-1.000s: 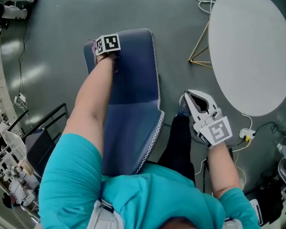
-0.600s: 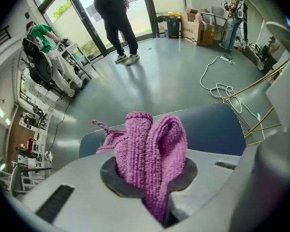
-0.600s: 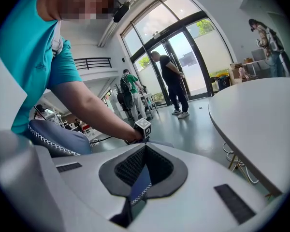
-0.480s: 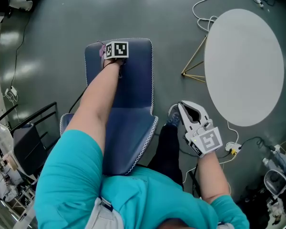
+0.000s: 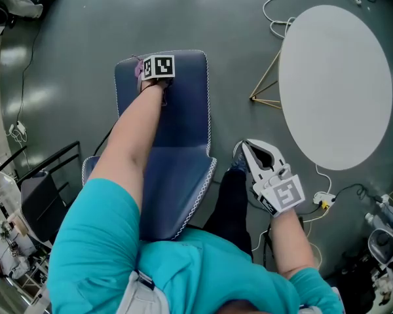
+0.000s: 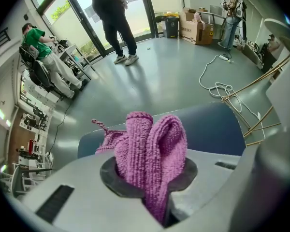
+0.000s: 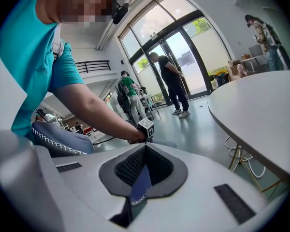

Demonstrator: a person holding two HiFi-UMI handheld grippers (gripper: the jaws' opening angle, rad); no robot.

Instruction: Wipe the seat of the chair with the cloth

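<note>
Fuzzy pink cloth [image 6: 150, 149] clamped in left tool [image 6: 154, 197], at blue chair [image 5: 183, 110]; right tool [image 7: 140, 178] closed

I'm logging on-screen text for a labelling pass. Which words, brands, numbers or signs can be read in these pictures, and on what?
No readable text in any view.
Left cube on the left gripper: black-and-white squares only, no characters.
Right cube on the right gripper: the same.
Cardboard boxes at the far wall: any print is too small to read.
</note>
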